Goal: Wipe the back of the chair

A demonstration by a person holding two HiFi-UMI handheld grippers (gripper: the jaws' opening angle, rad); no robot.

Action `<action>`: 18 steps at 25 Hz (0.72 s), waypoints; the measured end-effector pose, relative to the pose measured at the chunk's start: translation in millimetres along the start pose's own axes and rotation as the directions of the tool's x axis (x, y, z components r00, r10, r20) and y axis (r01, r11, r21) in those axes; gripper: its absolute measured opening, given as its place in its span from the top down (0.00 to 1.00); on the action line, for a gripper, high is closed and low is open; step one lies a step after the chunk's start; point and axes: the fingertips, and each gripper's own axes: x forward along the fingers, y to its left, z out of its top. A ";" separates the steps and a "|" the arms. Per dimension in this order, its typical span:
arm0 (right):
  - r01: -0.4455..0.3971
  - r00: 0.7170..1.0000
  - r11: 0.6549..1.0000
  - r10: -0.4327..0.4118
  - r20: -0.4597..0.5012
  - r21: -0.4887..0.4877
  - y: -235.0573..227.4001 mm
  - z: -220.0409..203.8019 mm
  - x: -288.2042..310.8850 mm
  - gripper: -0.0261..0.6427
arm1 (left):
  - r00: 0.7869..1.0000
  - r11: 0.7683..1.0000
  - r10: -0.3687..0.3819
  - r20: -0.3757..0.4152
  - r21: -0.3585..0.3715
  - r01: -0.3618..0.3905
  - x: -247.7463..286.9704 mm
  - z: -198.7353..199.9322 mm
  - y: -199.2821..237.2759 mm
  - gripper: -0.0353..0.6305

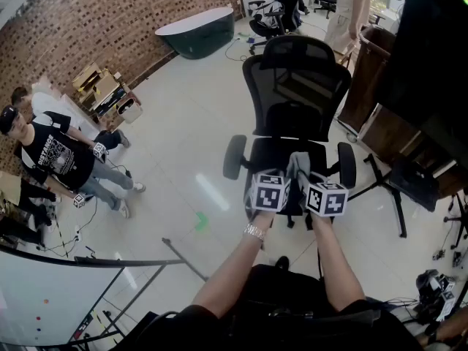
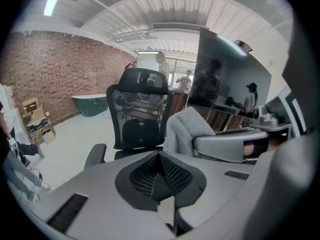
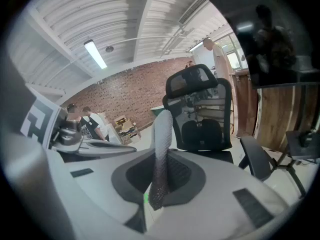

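The right gripper (image 3: 157, 184) has its jaws clenched on a grey cloth (image 3: 162, 134), which stands up from between the dark pads as a narrow, upright fold. The left gripper (image 2: 159, 171) has its jaws pressed together with nothing between them. Seen from the left gripper view, the cloth bunches just beside it, on its right. In the head view the two grippers sit side by side, close together, with the cloth rising between them.

The black office chair (image 1: 296, 86) stands straight ahead, its seat turned toward the person and its mesh back on the far side. The cloth hangs over the front edge of the seat in the head view and is apart from the chair back. Both gripper views look along the jaws at that back from the seat side.

The chair rests on a pale, glossy floor (image 1: 183, 123). A brick wall (image 1: 95, 20) runs along the left, with a dark green tub (image 1: 196, 31) and stacked cardboard boxes (image 1: 102, 90) at its foot. Seated people (image 1: 58, 159) are at the far left, and another person stands beyond the chair (image 1: 351, 6). A large dark screen (image 1: 431, 57) and a wooden cabinet (image 1: 365, 79) are on the right
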 end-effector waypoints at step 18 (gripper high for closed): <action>0.081 0.997 0.996 -0.081 0.014 -0.025 1.7 95.3 115.0 0.92 | 0.998 0.999 -0.053 0.037 0.004 0.053 89.8 82.5 100.8 0.96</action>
